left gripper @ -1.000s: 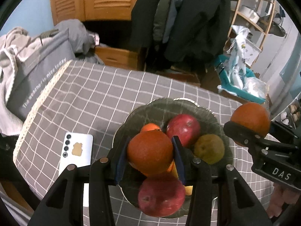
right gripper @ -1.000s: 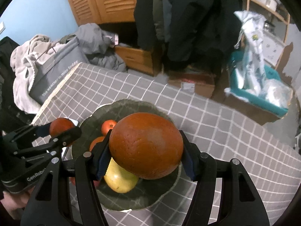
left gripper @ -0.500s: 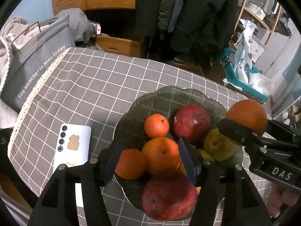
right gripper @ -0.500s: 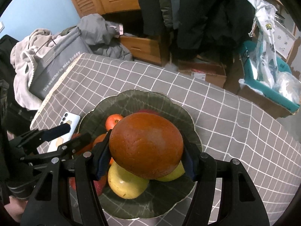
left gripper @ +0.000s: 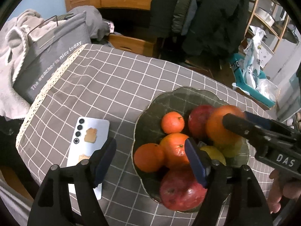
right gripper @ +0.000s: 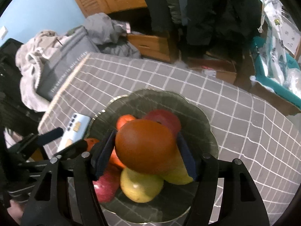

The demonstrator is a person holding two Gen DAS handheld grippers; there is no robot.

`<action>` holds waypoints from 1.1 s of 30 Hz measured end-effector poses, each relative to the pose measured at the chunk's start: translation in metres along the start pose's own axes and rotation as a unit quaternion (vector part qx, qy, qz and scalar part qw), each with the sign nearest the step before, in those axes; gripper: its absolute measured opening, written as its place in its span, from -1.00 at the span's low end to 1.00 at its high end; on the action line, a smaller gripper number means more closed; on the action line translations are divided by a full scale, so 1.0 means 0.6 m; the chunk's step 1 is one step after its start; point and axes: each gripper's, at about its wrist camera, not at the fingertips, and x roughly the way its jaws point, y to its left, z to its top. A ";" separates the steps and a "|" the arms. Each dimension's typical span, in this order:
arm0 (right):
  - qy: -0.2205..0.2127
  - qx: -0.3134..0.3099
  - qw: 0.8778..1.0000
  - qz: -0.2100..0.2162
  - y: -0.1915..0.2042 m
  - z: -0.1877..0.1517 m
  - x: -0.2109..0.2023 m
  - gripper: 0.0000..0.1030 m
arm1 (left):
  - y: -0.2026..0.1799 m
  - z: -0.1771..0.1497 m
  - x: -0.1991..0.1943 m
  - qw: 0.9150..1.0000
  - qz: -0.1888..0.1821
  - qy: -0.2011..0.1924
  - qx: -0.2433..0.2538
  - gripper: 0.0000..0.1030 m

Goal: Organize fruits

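Left gripper [left gripper: 150,162] hangs over the dark green scalloped bowl [left gripper: 150,113], its jaws opening with nothing between them. Right gripper [right gripper: 145,155], marked "DAS" in the left view, is opening too; the big orange [right gripper: 144,146] sits between its pads atop the piled fruit. Only the left view shows clearly the pale blue phone [left gripper: 88,141] on the checked bench [left gripper: 112,79]. The grey bag [left gripper: 47,62] behind reads "The weather is nice today".

Grey bag [left gripper: 50,60] reads "The weather is nice today"; right gripper [left gripper: 233,121] body marked "DAS" (white caps).
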 end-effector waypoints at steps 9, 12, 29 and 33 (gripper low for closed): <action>-0.002 -0.004 1.000 -0.014 0.004 0.001 -0.016 0.38 | -0.006 0.001 -0.021 1.000 0.002 -0.013 0.007 0.48; -0.014 -0.012 0.999 -0.032 0.008 0.000 -0.033 0.38 | -0.011 0.001 -0.032 1.000 0.001 -0.021 0.011 0.48; -0.096 -0.031 0.986 -0.130 0.012 0.000 -0.162 0.58 | -0.034 0.009 -0.132 0.996 -0.014 -0.083 0.013 0.68; -0.124 -0.035 0.980 -0.150 0.016 -0.004 -0.208 0.59 | -0.047 0.013 -0.170 0.994 -0.024 -0.108 0.017 0.71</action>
